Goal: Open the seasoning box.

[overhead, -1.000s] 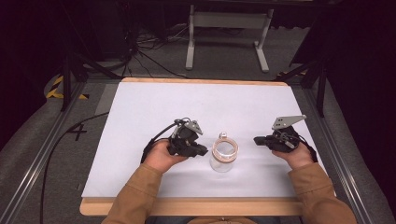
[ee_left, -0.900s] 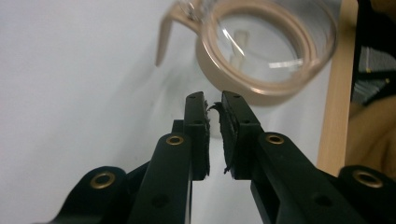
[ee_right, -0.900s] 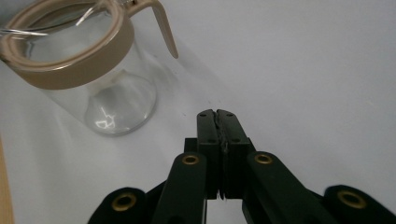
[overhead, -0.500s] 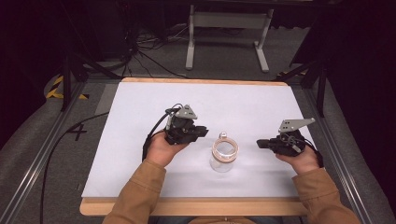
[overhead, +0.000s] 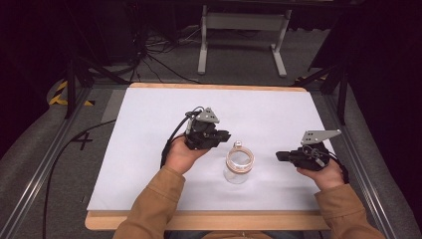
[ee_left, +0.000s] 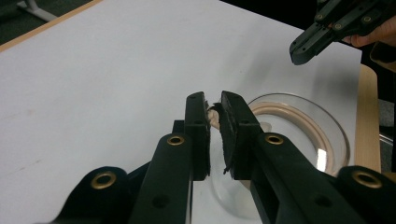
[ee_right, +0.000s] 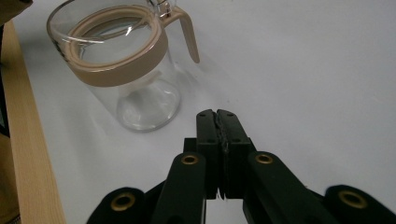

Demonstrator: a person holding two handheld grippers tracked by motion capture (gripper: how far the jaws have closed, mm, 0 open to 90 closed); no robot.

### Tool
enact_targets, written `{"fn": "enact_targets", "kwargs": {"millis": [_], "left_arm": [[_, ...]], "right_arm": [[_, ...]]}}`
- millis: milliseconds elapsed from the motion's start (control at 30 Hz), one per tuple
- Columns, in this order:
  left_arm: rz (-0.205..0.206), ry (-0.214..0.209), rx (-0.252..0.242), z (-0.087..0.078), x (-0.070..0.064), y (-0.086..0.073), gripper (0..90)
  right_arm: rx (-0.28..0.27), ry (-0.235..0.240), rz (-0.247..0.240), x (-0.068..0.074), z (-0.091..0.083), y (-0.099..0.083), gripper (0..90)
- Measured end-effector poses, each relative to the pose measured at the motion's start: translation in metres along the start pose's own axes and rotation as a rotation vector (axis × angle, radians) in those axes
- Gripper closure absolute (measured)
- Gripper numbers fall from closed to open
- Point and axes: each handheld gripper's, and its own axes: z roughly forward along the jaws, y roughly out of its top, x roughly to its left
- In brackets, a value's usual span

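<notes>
Glass jar [overhead: 239,167] with the beige collar sits upright on the white table [overhead: 149,164], between the two tongs. The left gripper [ee_left: 213,116] is nearly shut, and something beige shows between its pads; I can't tell whether it's pinched or just sits behind them. Since a second ago that hand has swung up and away from the jar's side, so it now hangs just left of the rim, and the jar hasn't budged. The right gripper [ee_right: 217,122] is clenched on nothing and has drifted outward, well off to the jar's right. Left forearm angles in, wrist cocked toward the jar; looks like lining up on the beige handle [ee_right: 187,32].
</notes>
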Motion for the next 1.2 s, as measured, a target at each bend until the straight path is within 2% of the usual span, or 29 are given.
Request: {"fn": "enact_targets", "kwargs": {"millis": [33, 167, 233, 367, 500, 533, 633, 900, 933, 1200], "left_arm": [[0.005, -0.005, 0.014, 0.001, 0.0, 0.001, 81.5], [-0.008, -0.005, -0.011, 0.004, 0.001, 0.006, 81.5], [-0.03, -0.022, -0.019, 0.008, 0.002, 0.009, 81.7], [-0.041, -0.049, -0.006, 0.02, 0.003, 0.011, 82.6], [-0.037, -0.066, 0.008, 0.031, 0.002, 0.013, 83.3], [-0.027, -0.069, 0.033, 0.037, 0.001, 0.015, 83.6], [-0.02, -0.061, 0.041, 0.041, 0.0, 0.015, 83.8], [-0.041, -0.055, 0.068, 0.044, 0.007, 0.013, 84.9], [-0.052, -0.06, 0.063, 0.044, 0.007, 0.012, 85.3], [-0.054, -0.081, 0.081, 0.042, 0.009, 0.012, 85.7]], "right_arm": [[0.001, 0.003, 0.002, 0.001, 0.0, -0.001, 88.5], [0.014, 0.01, -0.002, 0.006, 0.001, -0.003, 88.4], [0.011, 0.013, -0.002, 0.009, 0.0, -0.004, 88.4], [0.008, 0.023, -0.005, 0.016, -0.002, -0.006, 88.4], [0.024, 0.029, -0.009, 0.022, 0.002, -0.009, 88.2], [0.03, 0.031, -0.011, 0.024, 0.003, -0.01, 88.2], [0.033, 0.032, -0.01, 0.026, 0.003, -0.011, 88.2], [0.041, 0.042, -0.011, 0.032, 0.007, -0.013, 87.8], [0.045, 0.053, -0.02, 0.035, 0.01, -0.013, 87.8], [0.059, 0.079, -0.046, 0.045, 0.019, -0.009, 87.8]]}}
